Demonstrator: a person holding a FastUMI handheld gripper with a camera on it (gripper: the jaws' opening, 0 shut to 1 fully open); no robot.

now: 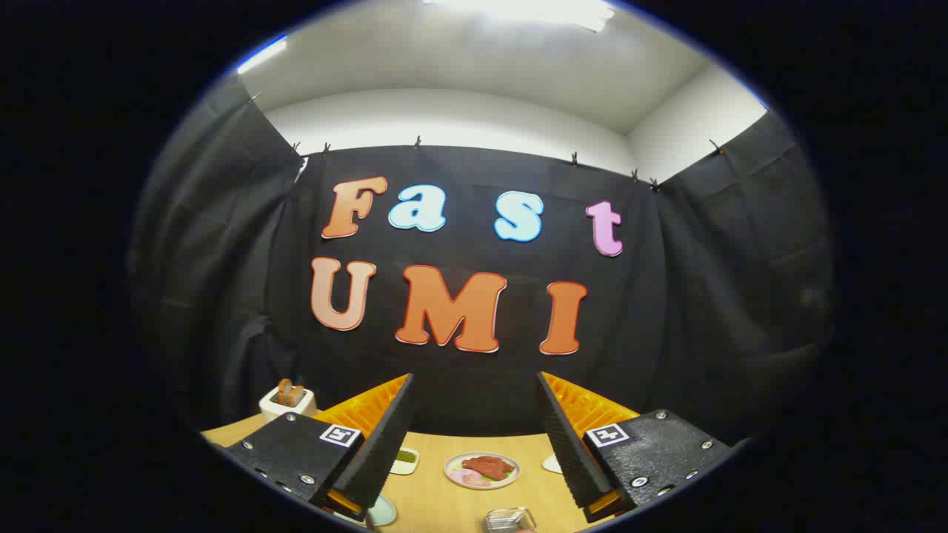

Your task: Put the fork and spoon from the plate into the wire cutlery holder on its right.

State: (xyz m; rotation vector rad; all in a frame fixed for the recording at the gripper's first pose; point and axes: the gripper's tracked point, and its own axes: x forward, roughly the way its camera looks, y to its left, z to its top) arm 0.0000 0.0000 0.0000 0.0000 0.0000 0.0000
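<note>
Gripper: jaws wide, nothing between. Bench: food plate beyond the fingers; toaster far left.

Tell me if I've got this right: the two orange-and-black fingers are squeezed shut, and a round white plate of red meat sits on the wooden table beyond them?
Not quite. In the gripper view the orange-and-black gripper stands wide open, its fingers well apart and holding nothing. The rest is right: the round white plate of red meat sits on the light wooden table beyond the fingers, seen through the gap between them.
</note>
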